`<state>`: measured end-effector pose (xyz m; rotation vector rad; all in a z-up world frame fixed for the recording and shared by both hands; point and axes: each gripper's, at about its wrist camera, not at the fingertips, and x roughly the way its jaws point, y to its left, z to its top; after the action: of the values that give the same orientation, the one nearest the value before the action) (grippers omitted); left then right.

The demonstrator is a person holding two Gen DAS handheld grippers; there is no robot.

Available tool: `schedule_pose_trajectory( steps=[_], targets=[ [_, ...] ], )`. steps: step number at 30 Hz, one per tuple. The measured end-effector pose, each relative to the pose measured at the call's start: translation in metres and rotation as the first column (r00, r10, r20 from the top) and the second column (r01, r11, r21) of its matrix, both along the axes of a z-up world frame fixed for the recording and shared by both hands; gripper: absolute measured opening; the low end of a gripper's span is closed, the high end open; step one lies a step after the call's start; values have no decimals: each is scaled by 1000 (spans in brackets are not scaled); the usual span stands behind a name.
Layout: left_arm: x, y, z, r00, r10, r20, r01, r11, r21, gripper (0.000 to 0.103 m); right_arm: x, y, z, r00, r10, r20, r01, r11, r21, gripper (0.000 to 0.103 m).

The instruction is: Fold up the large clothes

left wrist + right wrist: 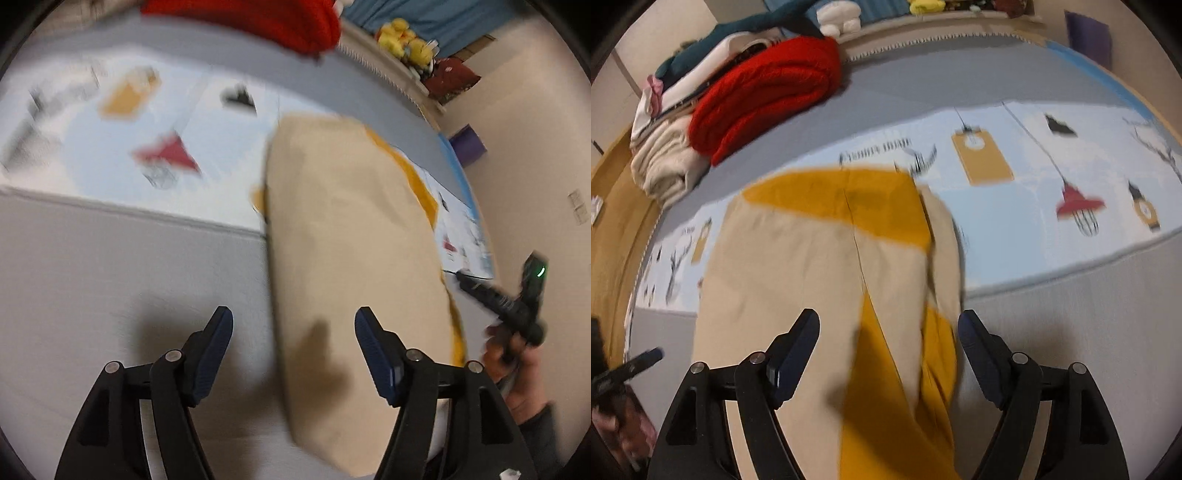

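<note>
A folded beige garment (351, 221) with mustard-yellow panels lies lengthwise on the grey padded surface (110, 266). In the right wrist view the same garment (798, 258) shows its yellow patches at the far end and down the near middle. My left gripper (294, 317) hovers open over the garment's left edge, one finger above the grey surface, the other above the cloth. My right gripper (888, 317) is open above the garment's near end, with nothing pinched. Both views are motion-blurred.
A printed pale-blue band (1052, 177) crosses the surface under the garment. At the back left sit a red folded knit (768, 92) and a pile of cream and teal clothes (665, 158). A ledge holds yellow plush toys (402, 40). A person's hand (524, 373) holds the other gripper.
</note>
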<state>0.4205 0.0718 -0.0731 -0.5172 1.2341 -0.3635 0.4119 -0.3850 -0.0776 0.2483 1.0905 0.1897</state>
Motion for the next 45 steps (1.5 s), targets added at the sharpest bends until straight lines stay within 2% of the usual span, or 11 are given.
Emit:
schedule_pose_trajectory(
  steps=[3,6,13,18,22,24,27,32,37,41,45],
  targets=[
    [15,-5,-32,996,-9,-87,2,996,-87,65,-14,-13,-21,997,-10,-72,9,1000,-5,78],
    [23,-2,-54,988,36,-150,-58,987,-147,69,-20,-27,-44,987,-12,-163,24,997,70,78],
    [35,-14,-78,984,65,-168,-116,942,-316,73,-24,-37,-72,972,-9,-236,58,978,202,77],
    [34,-22,-85,985,72,-154,-124,924,-362,71,-23,-31,-74,974,2,-227,53,970,239,44],
    [34,-21,-66,991,65,-116,-99,943,-318,48,-25,-21,-67,983,30,-181,12,973,229,24],
    [35,-19,-47,995,61,-75,-81,946,-313,42,-26,-18,-62,986,34,-161,4,974,227,21],
    [35,-15,-22,1000,30,-2,-29,968,-247,42,-24,-10,-58,987,35,-155,3,970,243,16],
    [42,26,-8,999,50,-2,-50,975,-215,42,-14,25,-46,992,65,-109,-32,960,279,13],
    [47,81,-16,994,100,-47,-106,981,-162,46,-7,82,-36,986,150,-76,-121,948,296,12],
    [35,93,-32,990,79,-120,-83,996,-32,51,-12,113,-42,972,208,-107,-179,955,235,12],
    [16,95,-2,999,40,-31,-39,998,50,51,-14,116,-49,971,183,-152,-150,968,203,12]
  ],
)
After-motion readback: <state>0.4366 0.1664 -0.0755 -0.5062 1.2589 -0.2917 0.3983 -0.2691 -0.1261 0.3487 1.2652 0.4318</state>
